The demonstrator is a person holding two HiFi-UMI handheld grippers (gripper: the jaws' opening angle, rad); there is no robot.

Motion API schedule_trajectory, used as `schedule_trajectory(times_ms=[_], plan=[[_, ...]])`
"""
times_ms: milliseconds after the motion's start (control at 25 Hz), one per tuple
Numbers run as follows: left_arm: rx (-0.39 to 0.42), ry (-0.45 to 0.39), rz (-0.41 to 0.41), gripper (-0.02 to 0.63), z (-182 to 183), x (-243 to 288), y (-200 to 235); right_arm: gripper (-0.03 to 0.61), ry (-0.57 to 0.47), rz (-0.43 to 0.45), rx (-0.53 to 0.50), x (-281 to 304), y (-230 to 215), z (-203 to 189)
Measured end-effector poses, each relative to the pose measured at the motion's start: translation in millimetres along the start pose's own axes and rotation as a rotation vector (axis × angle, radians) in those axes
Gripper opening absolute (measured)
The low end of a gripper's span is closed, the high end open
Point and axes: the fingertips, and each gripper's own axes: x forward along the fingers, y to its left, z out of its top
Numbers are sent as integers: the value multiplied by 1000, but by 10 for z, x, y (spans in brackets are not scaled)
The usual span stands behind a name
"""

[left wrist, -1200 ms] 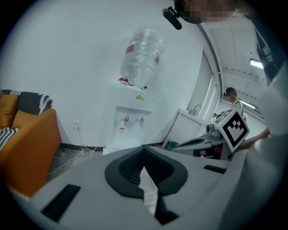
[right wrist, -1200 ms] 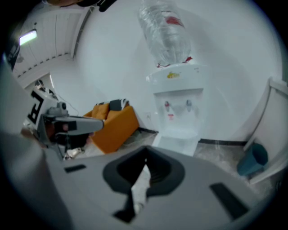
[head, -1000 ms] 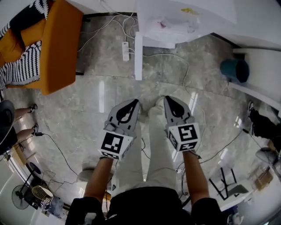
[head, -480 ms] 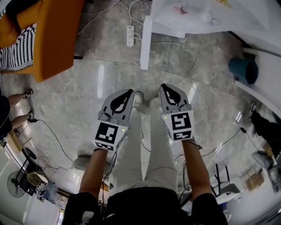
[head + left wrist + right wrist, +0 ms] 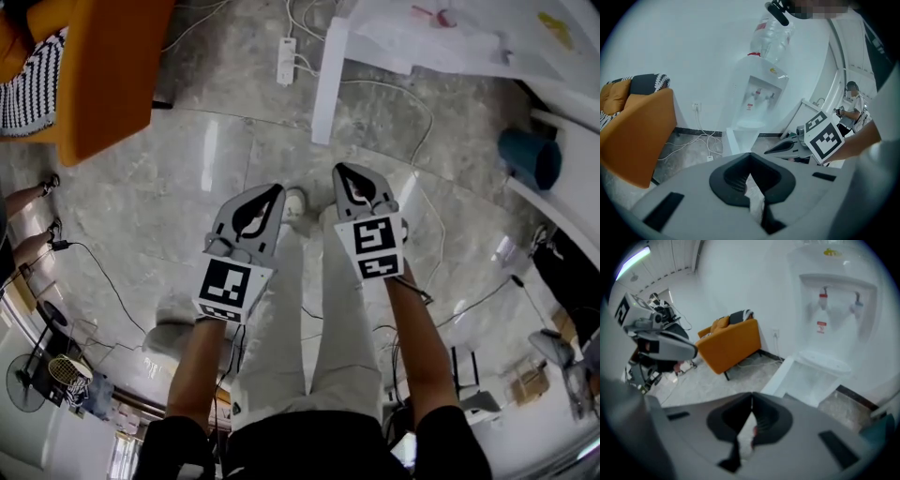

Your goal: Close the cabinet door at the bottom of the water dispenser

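Both of your grippers have dropped lower and drawn nearer the water dispenser (image 5: 758, 96) over the last second. In the head view the cabinet door (image 5: 325, 82) has slid from farther ahead to a spot just beyond the tips.

Your left gripper (image 5: 276, 190) has its jaws pressed together at the tips with nothing between them; only floor (image 5: 187, 206) shows through the gap behind the tips. Your right gripper (image 5: 340, 171) is likewise closed tight and empty. The two sit side by side over your legs (image 5: 319, 319), apart from each other, both tilted down and forward.

At the foot of the dispenser the cabinet door stands swung out and open, with its free edge toward you. It is ahead of both tools, a little nearer the right gripper's tip than the left's, and neither touches it. In the right gripper view the opened compartment (image 5: 820, 380) lies ahead and to the right of the jaws.

An orange sofa (image 5: 108, 75) sits well off to the left of the left gripper. A power strip (image 5: 286, 59) lies on the floor ahead of that gripper, left of the door. A blue bin (image 5: 531, 157) stands far to the right of the right gripper.
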Motion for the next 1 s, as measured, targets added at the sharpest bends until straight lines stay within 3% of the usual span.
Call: schedule_trajectory(times_ms=[240,400,640,1000], plan=[[35,16,13,6,-173,100,217,34,48,23,-31,348,28,-131],[100,16,19,6,-274,176,262,35,98,38,-37,578,53,-281],[73,30,1,6,-394,267,265,38,131,24,-5,857,28,-386],[80,31,37,6,-523,312,425,147,153,-11,-6,1116,-26,-455]])
